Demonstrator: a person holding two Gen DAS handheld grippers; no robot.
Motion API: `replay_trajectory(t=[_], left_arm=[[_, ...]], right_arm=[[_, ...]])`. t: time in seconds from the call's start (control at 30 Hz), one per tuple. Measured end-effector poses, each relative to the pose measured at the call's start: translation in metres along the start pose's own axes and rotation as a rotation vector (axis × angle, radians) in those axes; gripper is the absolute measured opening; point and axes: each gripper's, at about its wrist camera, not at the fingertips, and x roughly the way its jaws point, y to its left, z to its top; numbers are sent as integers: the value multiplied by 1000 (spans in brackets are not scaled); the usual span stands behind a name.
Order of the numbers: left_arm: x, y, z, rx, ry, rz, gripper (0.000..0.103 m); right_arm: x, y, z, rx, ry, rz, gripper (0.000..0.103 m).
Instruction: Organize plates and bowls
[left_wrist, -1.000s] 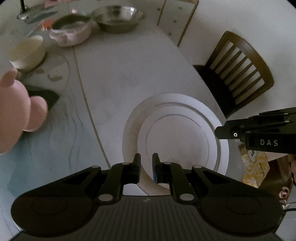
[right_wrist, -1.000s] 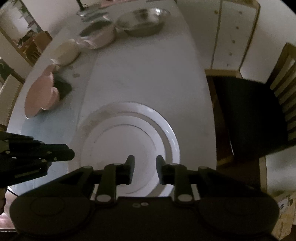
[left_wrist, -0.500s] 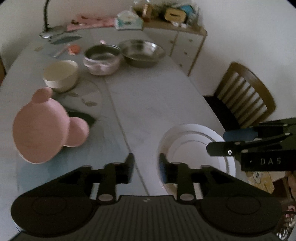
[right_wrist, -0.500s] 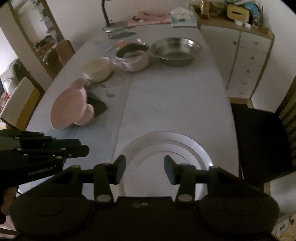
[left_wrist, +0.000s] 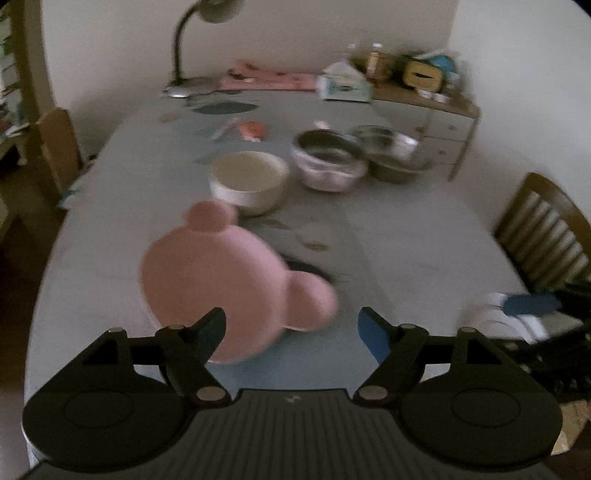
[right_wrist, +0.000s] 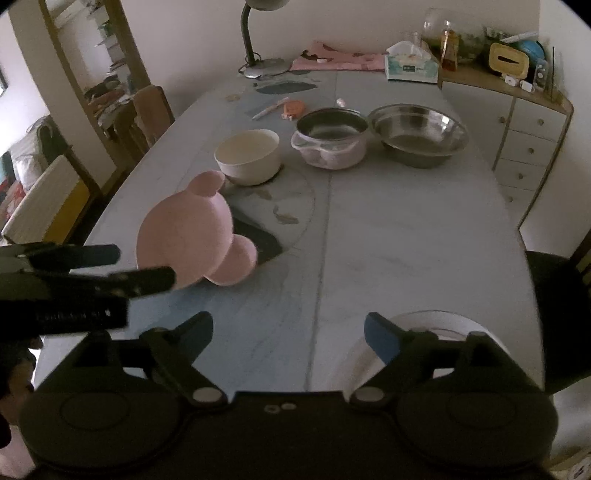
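- Both your grippers are empty right now. The left gripper (left_wrist: 291, 325) has its jaws spread wide after just opening up, nothing between them but tabletop and the near rim of the pink plate (left_wrist: 221, 280).
- Same story with the right gripper (right_wrist: 288, 328): its jaws have just been opening too, they're wide apart, and only bare table (right_wrist: 406, 229) sits between them.
- The white plates (right_wrist: 454, 325) are just behind your right gripper's right finger, partly hidden by it. Looks like that stack is done, so I'd guess the pink one's next.
- That bear-shaped pink plate sits straight ahead of your left fingers, and it looks propped on something dark (right_wrist: 258, 243) under its far side, so it's tilted. Nip only the edge and it could pivot or slide off that thing.
- Beyond the fingers: a cream bowl (right_wrist: 247, 155), then a pink pot (right_wrist: 328, 144) with a steel liner, then a steel bowl (right_wrist: 417, 133). The cream bowl is right beside the plate's ear, so a push forward could knock it.
- The left view is pretty blurry, so slow down before closing or you'll misjudge the rim.
- Your grippers are close together; watch that they don't clip each other while reaching.
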Motion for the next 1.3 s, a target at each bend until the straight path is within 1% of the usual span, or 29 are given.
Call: replay_trajectory(t=[0.2, 0.3, 0.4, 0.47, 0.57, 0.63, 0.77, 0.83, 0.87, 0.93, 1.03, 1.07, 1.1, 1.13, 1.2, 1.27, 1.3], left_arm=[[25, 55, 20, 14, -19, 71, 78], [46, 79, 31, 23, -9, 97, 78], [71, 102, 43, 15, 17, 101, 78], [84, 114, 49, 22, 24, 96, 78], [105, 133, 58, 33, 56, 81, 78], [118, 141, 62, 49, 75, 86, 78], [139, 151, 67, 67, 111, 63, 78], [146, 153, 68, 78, 124, 44, 78], [150, 153, 70, 82, 132, 36, 78], [156, 154, 71, 91, 148, 25, 78], [162, 156, 71, 95, 158, 14, 78], [164, 156, 72, 92, 158, 9, 78], [165, 157, 72, 91, 157, 2, 77], [165, 157, 72, 95, 157, -4, 76], [168, 157, 73, 99, 164, -9, 70], [172, 156, 73, 102, 172, -14, 70], [174, 155, 73, 107, 176, -15, 66]], right_arm=[[39, 32, 10, 12, 40, -9, 90], [60, 44, 16, 30, 69, -10, 89], [84, 56, 23, 70, 109, 6, 88], [97, 66, 27, 81, 130, 17, 87], [114, 81, 34, 96, 151, 27, 85], [125, 89, 38, 118, 167, 40, 84], [142, 98, 44, 161, 192, 49, 83], [148, 96, 45, 195, 213, 48, 81], [150, 95, 46, 216, 220, 50, 82], [150, 96, 49, 227, 207, 51, 82], [149, 97, 51, 227, 217, 42, 75], [147, 95, 51, 249, 237, 37, 73], [145, 91, 51, 273, 251, 58, 70], [142, 86, 49, 286, 257, 68, 70], [139, 78, 45, 308, 264, 50, 70], [140, 71, 40, 349, 273, 45, 70], [141, 70, 40, 362, 275, 39, 69]])
